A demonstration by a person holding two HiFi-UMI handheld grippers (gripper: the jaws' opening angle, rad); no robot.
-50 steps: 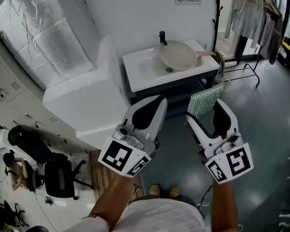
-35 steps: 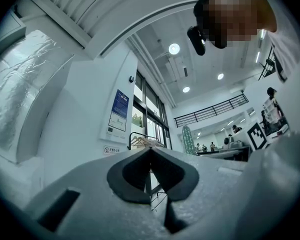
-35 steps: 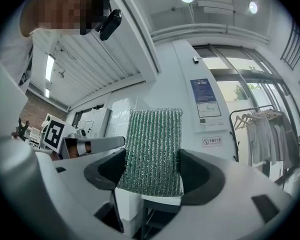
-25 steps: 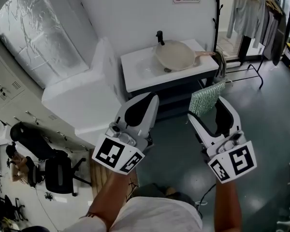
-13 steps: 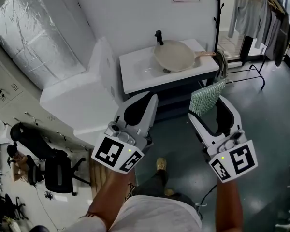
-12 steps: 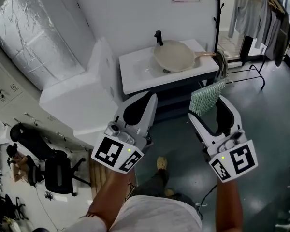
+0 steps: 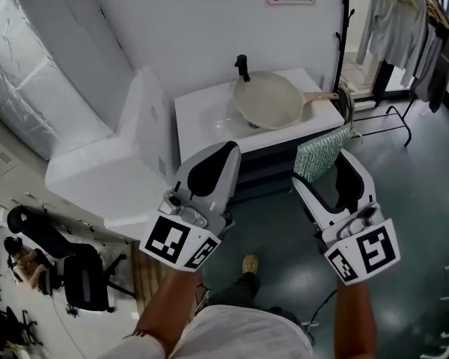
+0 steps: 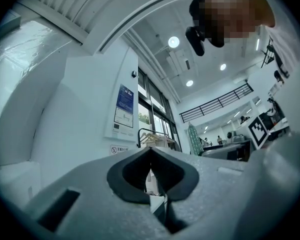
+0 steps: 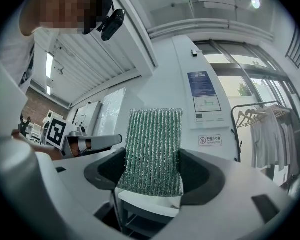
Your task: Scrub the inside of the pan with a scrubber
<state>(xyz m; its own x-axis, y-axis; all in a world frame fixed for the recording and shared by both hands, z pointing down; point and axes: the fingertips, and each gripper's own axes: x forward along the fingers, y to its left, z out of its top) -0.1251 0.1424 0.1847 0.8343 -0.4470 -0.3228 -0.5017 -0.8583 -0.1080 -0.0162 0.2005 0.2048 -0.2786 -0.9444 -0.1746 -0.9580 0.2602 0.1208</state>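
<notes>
Green and bumpy, the flat woven scrubber (image 7: 323, 149) stands up between the jaws of the right gripper (image 7: 319, 172), which pinch its bottom edge so most of it sticks out, ready to rub. The left gripper (image 7: 223, 155) is pressed together with nothing in it, free to steady things, I think. The round cream pan (image 7: 268, 100) lies on the white sink top (image 7: 202, 114) by the black tap (image 7: 242, 64), well apart from both grippers, so no scrubbing has begun.

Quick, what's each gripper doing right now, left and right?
Left gripper: closed, empty.
Right gripper: closed on the green scrubber.
</notes>
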